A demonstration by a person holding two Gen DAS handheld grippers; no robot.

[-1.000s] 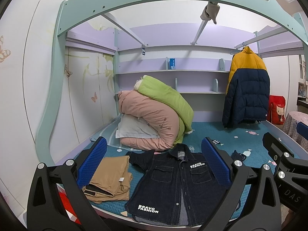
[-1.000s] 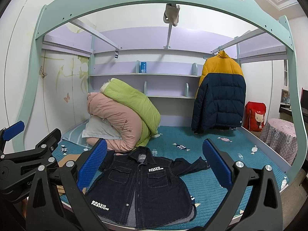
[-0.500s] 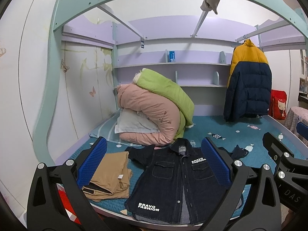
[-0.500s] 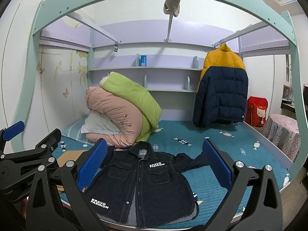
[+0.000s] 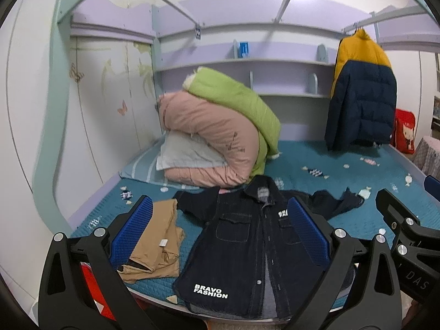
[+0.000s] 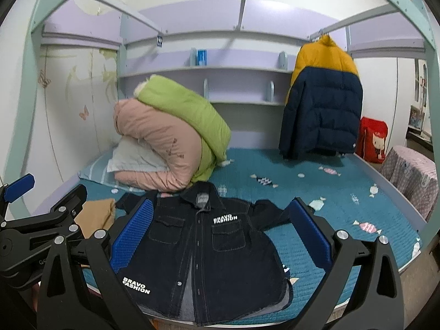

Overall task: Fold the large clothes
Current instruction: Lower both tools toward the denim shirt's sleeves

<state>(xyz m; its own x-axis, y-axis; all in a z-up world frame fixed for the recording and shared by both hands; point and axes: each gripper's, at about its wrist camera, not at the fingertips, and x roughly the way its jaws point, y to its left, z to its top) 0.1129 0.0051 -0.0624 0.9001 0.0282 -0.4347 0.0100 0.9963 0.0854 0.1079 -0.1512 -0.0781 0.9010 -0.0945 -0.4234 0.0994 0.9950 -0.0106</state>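
A dark denim shirt (image 5: 242, 250) printed "BRAVO FASHION" lies flat, front up and buttoned, at the near edge of the teal bed; it also shows in the right wrist view (image 6: 209, 250). Its sleeves spread to the sides, the right one crumpled (image 5: 335, 203). My left gripper (image 5: 220, 233) is open and empty, held in front of and above the shirt. My right gripper (image 6: 220, 233) is open and empty too, at the same height. Neither touches the cloth.
Folded tan trousers (image 5: 154, 244) lie left of the shirt. Rolled pink and green duvets (image 5: 217, 137) with a pillow sit at the back left. A yellow-and-navy puffer jacket (image 6: 321, 101) hangs at the back right. The bunk frame (image 6: 242, 2) arches overhead.
Both grippers have moved forward and tilted down towards the bed; the shirt looks larger and closer. Jaws stay open. Nothing on the bed has moved.
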